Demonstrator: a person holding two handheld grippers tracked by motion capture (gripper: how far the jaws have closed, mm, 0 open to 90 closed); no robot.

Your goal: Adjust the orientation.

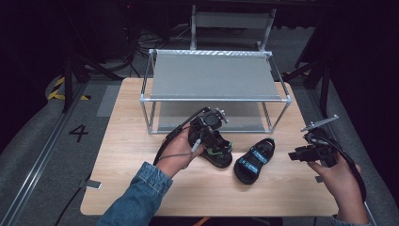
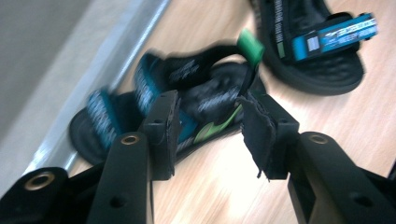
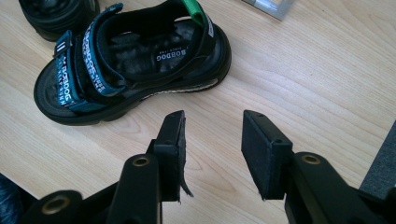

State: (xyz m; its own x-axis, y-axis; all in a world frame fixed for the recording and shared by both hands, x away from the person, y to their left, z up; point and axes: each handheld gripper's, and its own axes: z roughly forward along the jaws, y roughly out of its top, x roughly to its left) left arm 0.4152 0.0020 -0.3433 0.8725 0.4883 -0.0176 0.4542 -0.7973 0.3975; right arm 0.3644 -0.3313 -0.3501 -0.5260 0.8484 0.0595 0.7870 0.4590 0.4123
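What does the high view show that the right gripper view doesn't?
High view alone: the metal-framed shelf, the person's hands and denim sleeve, and the left hand-held gripper at the left sandal. Right gripper view alone: the right hand-held gripper seen from close, jaws apart with nothing between them, and lettering on the sandal straps. Both: the right sandal on the wooden table.

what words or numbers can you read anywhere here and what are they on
"BOBDOG" on the insole label of the right sandal.
"BOBDOG" along its teal front strap; the smaller print after it is too small to read.
"4" painted on the floor left of the table.
White print on the blue strap in the left gripper view: blurred, unreadable.
Print on the left sandal between the left tongs: motion-blurred, unreadable.
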